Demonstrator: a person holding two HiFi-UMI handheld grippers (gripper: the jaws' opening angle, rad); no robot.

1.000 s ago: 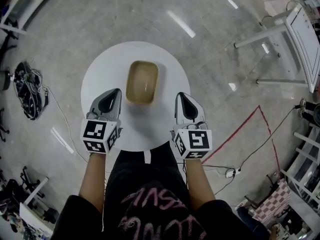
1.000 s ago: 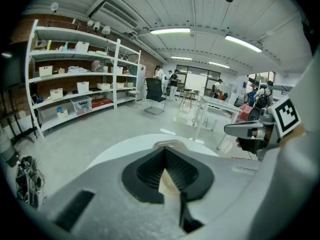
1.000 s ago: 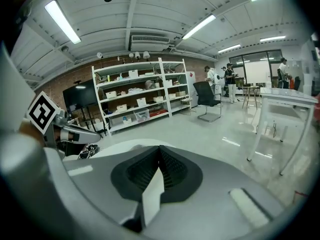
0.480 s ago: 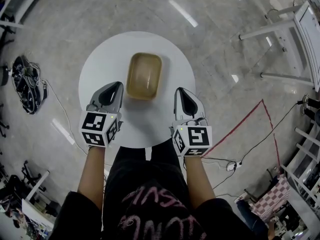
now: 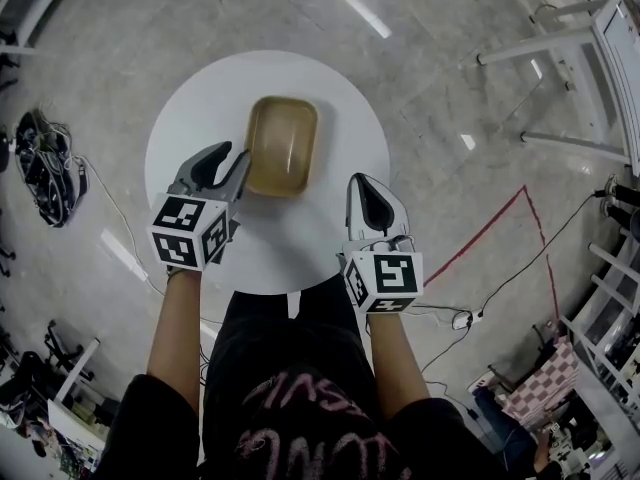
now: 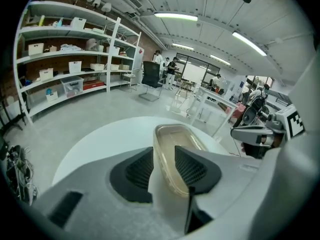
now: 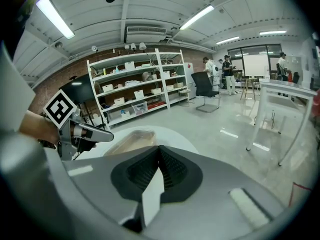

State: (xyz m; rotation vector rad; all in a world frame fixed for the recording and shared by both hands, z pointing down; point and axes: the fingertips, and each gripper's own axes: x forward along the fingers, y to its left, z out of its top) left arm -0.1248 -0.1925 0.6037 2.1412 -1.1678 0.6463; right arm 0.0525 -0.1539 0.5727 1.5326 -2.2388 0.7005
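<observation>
Tub edge between parted left jaws

Left gripper (image 5: 222,160) is up at the near left corner of the amber plastic tub (image 5: 282,146), jaws standing wide apart with the tub's rim between them; from where I stand I cannot tell whether they touch it. The tub sits flat near the middle of the round white table (image 5: 200,98). The right gripper (image 5: 362,184) hangs over the table's right side, well apart from the tub, jaws pressed together on nothing. A tangle of cables (image 5: 40,158) lies on the floor to the left.
</observation>
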